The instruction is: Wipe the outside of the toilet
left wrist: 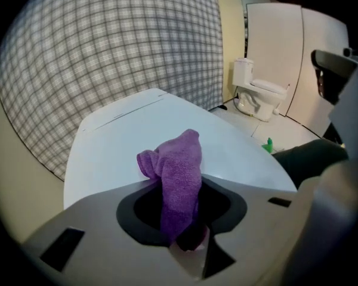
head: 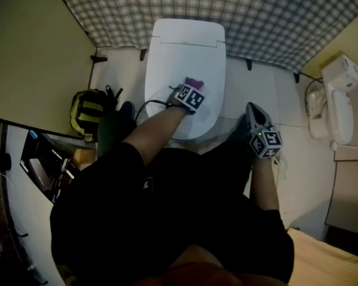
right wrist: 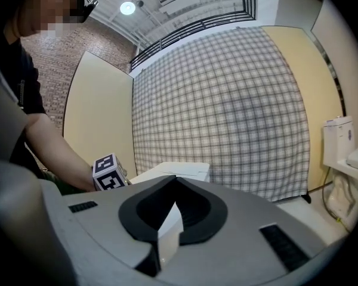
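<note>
Head view: my left gripper (head: 192, 91) over the closed toilet (head: 185, 46) lid, upper centre.
Its jaws clench a purple cloth (left wrist: 178, 174) against the white lid; my right gripper (head: 258, 124), right of the toilet, is pinched together, empty.

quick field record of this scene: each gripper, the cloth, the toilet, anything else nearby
left gripper: shut on purple cloth, over the toilet lid
purple cloth: bunched, sticking out past the jaws
toilet lid: white, closed
right gripper: shut, empty, off to the right of the toilet lid
nearby: yellow-and-black bag on the floor at left; second white toilet at right
</note>
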`<control>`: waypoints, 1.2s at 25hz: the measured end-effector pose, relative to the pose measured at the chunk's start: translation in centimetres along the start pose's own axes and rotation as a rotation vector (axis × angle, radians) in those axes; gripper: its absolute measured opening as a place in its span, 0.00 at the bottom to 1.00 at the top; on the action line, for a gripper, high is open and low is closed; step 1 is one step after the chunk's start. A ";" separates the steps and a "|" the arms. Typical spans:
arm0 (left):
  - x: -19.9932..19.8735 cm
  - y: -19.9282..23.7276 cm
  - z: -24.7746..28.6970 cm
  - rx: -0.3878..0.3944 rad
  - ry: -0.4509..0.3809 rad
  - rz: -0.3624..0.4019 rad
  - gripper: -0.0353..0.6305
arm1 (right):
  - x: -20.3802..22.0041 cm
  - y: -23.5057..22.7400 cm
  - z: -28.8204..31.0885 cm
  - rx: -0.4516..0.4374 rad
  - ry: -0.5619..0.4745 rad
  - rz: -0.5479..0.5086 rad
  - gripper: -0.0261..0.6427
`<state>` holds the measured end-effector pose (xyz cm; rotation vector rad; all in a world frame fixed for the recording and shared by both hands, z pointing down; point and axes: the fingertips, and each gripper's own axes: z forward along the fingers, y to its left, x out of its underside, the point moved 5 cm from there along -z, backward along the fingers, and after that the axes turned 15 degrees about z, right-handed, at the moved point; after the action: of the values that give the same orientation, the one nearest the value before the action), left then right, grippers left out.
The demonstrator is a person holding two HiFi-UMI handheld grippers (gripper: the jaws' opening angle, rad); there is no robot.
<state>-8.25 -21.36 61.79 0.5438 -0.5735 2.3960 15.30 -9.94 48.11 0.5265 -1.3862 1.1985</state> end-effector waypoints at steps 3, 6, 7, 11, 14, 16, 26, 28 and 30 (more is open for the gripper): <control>-3.9 -3.0 1.2 0.025 -0.016 0.053 0.23 | -0.1 -2.6 -2.6 0.050 -0.011 0.020 0.04; -7.0 -5.8 2.2 0.042 -0.029 0.103 0.23 | 0.3 -4.9 -5.4 0.104 -0.022 0.051 0.04; -7.8 -6.5 2.5 0.045 -0.031 0.113 0.23 | 0.4 -5.5 -6.3 0.119 -0.026 0.059 0.04; -10.1 -8.8 3.2 0.065 -0.055 0.143 0.23 | 0.9 -7.0 -9.3 0.168 -0.030 0.072 0.04; -10.2 -9.0 2.9 0.099 -0.082 0.130 0.23 | 0.7 -7.5 -10.3 0.184 -0.029 0.065 0.04; -9.0 -7.9 2.1 0.100 -0.089 0.090 0.23 | 0.2 -7.5 -10.4 0.183 -0.031 0.053 0.04; 11.1 5.6 -5.9 -0.134 0.038 -0.089 0.23 | -1.1 -0.3 -4.3 0.054 -0.059 -0.002 0.04; 14.4 7.1 -6.9 -0.144 0.061 -0.141 0.23 | -1.3 1.9 -2.9 0.017 -0.053 -0.027 0.04; 16.5 7.6 -7.3 -0.145 0.070 -0.182 0.23 | -1.5 3.6 -1.7 -0.014 -0.047 -0.050 0.04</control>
<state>-26.88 -15.45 62.04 0.4283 -0.6335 2.1734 13.28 -7.60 45.16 0.5793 -1.4121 1.1418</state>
